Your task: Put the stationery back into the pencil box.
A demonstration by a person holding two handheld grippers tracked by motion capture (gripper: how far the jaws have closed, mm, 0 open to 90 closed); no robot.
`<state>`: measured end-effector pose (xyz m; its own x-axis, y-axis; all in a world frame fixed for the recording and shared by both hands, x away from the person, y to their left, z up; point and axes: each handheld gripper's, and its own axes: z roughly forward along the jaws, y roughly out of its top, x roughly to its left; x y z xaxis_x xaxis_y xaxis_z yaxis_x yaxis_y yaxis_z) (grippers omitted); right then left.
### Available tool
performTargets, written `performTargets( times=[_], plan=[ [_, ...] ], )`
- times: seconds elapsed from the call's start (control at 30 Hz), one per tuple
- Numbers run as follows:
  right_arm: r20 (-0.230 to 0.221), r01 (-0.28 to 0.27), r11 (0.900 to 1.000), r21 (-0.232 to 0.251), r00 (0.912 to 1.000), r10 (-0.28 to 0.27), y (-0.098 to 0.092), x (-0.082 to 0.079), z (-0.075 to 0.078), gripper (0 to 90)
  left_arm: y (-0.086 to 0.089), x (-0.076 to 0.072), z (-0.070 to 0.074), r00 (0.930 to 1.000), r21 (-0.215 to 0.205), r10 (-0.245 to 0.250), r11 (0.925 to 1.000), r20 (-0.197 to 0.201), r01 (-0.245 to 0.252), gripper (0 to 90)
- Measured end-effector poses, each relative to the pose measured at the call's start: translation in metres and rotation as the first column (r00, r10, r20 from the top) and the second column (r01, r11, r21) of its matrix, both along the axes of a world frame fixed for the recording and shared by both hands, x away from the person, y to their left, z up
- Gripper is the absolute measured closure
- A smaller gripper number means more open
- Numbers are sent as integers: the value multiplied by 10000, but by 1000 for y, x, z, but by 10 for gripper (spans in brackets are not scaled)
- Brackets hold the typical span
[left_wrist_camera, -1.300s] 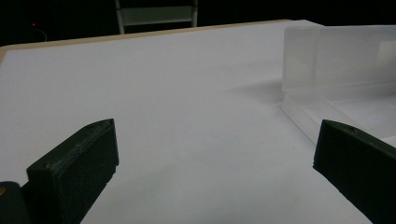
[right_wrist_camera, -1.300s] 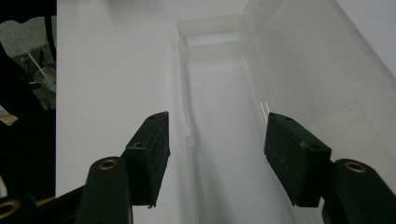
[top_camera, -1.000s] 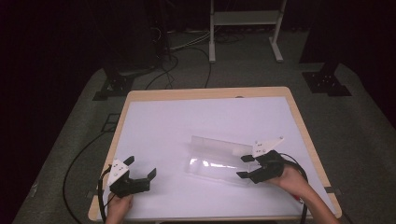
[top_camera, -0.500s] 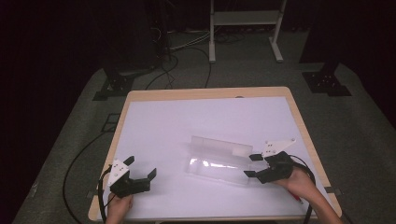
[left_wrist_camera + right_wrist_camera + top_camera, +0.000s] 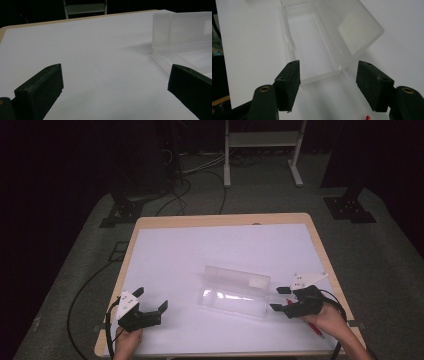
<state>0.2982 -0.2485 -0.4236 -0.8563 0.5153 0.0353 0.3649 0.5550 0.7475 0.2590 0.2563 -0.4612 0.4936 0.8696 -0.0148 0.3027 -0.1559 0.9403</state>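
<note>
The right gripper stood open beside the open clear plastic box, the left gripper also open; next, probably grasping the red pen.

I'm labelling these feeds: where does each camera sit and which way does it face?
High view: above the near edge, looking down at the table; both hands, left tool, right tool.
Left gripper view: on the left tool, facing the clear box.
Right gripper view: on the right tool, facing the open box.
Shared: the box.
</note>
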Motion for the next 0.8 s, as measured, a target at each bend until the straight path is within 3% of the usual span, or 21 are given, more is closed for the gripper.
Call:
performTargets(
  times=[0.37, 0.8],
  plan=[
    [30, 306, 9994, -130, 9995, -306, -13, -7, -6, 351, 0, 0, 0, 10000, 53, 26, 10000, -6, -26, 0],
    [-196, 1136, 9935, 2, 9933, -1135, -36, -17, -16, 354, 0, 0, 0, 10000, 18, 47, 10000, -12, -47, 0]
  ],
)
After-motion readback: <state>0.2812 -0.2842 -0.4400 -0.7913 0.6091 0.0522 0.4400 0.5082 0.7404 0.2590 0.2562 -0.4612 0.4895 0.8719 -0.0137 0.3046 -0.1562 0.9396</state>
